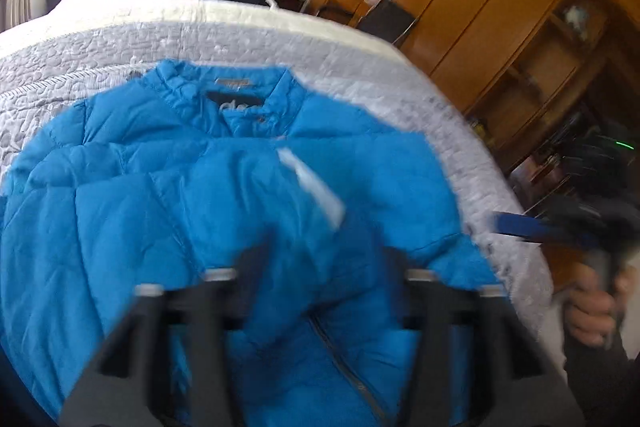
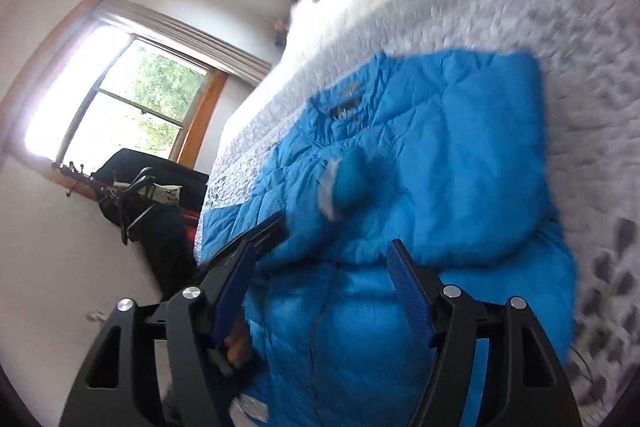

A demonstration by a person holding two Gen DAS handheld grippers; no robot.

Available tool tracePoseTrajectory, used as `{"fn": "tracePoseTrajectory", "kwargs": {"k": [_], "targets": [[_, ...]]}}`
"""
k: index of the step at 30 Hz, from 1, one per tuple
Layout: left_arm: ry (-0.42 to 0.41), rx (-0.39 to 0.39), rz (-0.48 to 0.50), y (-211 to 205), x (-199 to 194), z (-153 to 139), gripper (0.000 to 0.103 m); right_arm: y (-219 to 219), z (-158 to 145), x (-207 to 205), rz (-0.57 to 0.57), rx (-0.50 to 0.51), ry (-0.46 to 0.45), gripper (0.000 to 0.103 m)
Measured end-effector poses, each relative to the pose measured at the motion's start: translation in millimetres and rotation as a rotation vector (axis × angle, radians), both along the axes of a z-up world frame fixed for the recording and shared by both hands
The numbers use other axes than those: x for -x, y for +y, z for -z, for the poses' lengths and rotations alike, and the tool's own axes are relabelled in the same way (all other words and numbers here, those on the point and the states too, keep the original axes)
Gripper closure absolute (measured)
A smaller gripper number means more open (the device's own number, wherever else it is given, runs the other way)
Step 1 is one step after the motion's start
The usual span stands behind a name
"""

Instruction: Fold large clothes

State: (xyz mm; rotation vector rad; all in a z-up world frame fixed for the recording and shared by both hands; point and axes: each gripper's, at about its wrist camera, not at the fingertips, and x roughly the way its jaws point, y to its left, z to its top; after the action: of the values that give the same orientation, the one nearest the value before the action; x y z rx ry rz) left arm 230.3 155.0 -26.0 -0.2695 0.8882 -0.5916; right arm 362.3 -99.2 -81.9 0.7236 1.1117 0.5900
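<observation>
A blue quilted puffer jacket point(image 1: 224, 187) lies spread on the grey-and-white quilted bedspread point(image 1: 360, 75) of the bed, collar toward 12 o'clock in the left wrist view, one sleeve folded across its front. The left hand-held gripper point(image 1: 324, 267) hovers over the jacket's lower half, its fingers spread wide with nothing between them. The right hand-held gripper point(image 2: 336, 267) is likewise wide open and empty above the jacket's hem. A wooden wardrobe point(image 1: 500, 7) stands at 2 o'clock.
</observation>
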Motion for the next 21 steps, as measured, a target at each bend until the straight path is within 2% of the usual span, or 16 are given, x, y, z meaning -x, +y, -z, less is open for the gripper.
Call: {"fn": "tracePoseTrajectory", "kwargs": {"k": [3, 7, 10, 14, 15, 16, 17, 18, 21], "targets": [[-0.030, 0.065, -0.022, 21.5, 16.0, -17.5, 0.025, 21.7, 23.6, -36.3, -0.028, 0.003, 0.082, 0.034], [-0.085, 0.173, -0.079, 65.1, 55.8, -42.4, 0.023, 47.9, 48.2, -79.3, -0.061, 0.048, 0.137, 0.034], [-0.138, 0.236, -0.149, 103.5, 87.6, -53.2, 0.018, 62.6, 62.2, -101.3, -0.070, 0.114, 0.167, 0.034], [-0.161, 0.300, -0.253, 152.6, 111.6, -56.6, 0.016, 78.2, 69.7, -114.2, -0.111, 0.139, 0.192, 0.035], [-0.161, 0.313, -0.278, 163.1, 113.9, -57.1, 0.016, 81.5, 71.5, -116.1, -0.125, 0.140, 0.197, 0.048], [-0.156, 0.328, -0.308, 175.7, 116.6, -56.7, 0.016, 86.3, 71.5, -117.8, -0.141, 0.155, 0.206, 0.072], [-0.149, 0.341, -0.326, 184.9, 116.6, -54.2, 0.016, 89.2, 71.2, -120.8, -0.146, 0.168, 0.210, 0.084], [-0.142, 0.348, -0.339, 191.5, 116.4, -53.4, 0.016, 90.4, 68.9, -122.3, -0.152, 0.164, 0.213, 0.089], [-0.128, 0.359, -0.377, 206.3, 115.1, -47.6, 0.016, 90.1, 46.4, -126.1, -0.152, 0.182, 0.153, 0.092]]}}
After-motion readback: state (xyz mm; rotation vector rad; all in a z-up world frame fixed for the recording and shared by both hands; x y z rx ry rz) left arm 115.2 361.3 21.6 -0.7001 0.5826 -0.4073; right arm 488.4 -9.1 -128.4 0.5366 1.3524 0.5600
